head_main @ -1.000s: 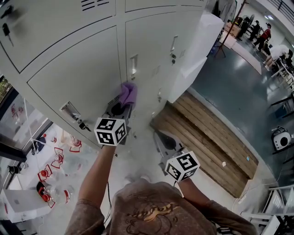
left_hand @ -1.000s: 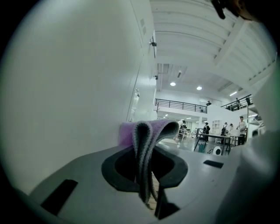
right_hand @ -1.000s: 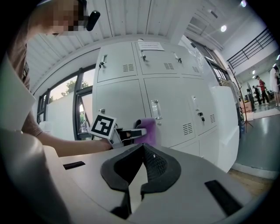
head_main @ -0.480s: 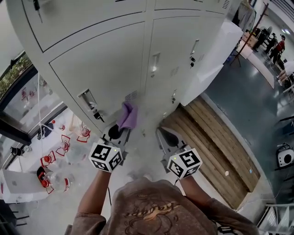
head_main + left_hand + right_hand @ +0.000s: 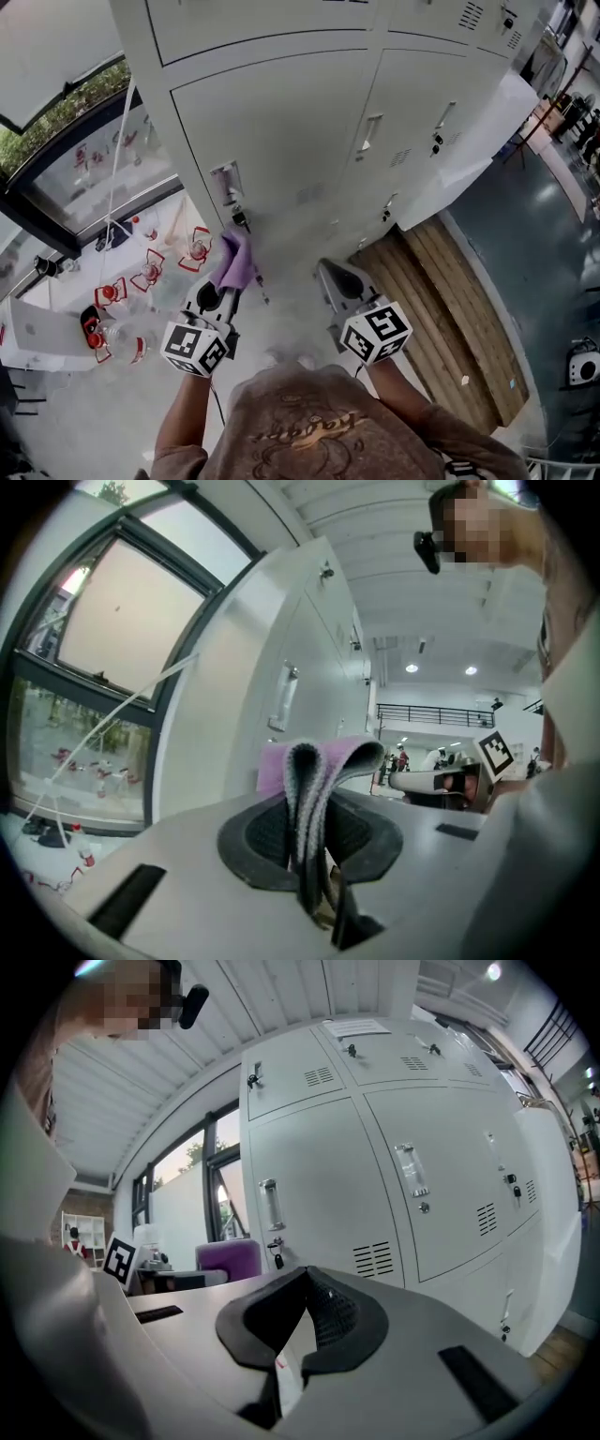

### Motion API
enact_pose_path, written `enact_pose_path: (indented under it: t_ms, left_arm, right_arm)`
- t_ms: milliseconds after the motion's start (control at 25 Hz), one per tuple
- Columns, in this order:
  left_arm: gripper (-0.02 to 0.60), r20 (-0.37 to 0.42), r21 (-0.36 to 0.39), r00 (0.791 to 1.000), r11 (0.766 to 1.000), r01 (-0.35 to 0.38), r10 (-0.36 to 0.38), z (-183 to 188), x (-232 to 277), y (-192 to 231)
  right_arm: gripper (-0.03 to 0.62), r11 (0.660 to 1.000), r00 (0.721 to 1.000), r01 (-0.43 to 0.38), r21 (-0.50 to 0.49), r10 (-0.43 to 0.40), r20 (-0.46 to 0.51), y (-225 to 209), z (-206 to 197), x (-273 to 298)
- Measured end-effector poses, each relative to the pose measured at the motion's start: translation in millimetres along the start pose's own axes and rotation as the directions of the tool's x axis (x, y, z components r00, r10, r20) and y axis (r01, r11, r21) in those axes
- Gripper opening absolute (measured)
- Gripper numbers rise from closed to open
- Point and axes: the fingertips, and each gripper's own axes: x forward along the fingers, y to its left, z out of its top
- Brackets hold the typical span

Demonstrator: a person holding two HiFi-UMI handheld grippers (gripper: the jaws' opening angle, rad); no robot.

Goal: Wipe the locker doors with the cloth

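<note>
Head view showed two grippers, lower centre: left gripper (image 5: 223, 292) clamped on one purple cloth (image 5: 234, 261) near a locker door (image 5: 281, 141); right gripper (image 5: 330, 277) jaws together, empty

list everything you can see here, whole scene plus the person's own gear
locker doors: several, light grey, bank straight ahead
key: one, dark, hanging from the lock of the lower left door
cloth: one, purple, folded between the left gripper's jaws, below the key
window: one, dark frame, left of the lockers
wooden platform: one, brown slats, on the floor right of the lockers
floor: dark, glossy, far right
left gripper: one, grey, shut on the cloth
right gripper: one, grey, shut, holding nothing
marker cubes: two, black and white, one on each gripper
shirt: one, brown, bottom centre
</note>
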Motion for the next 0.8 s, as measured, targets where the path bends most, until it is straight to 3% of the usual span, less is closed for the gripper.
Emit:
enact_pose_path:
  t_ms: [400, 800]
  left_arm:
    - [0.044, 0.01, -0.013, 0.982, 0.982, -0.188, 0.188, -16.3, -11.1, 47.6]
    - [0.044, -0.003, -0.012, 0.98, 0.98, -0.2, 0.2, -30.0, 26.8, 63.9]
  right_arm:
    - [-0.002, 0.999, 0.999, -0.048, -0.002, 0.048, -0.013, 13.7, -4.6, 14.5]
    - [-0.002, 1.0, 1.0, -0.008, -0.002, 0.008, -0.002, 0.8, -0.2, 6.8]
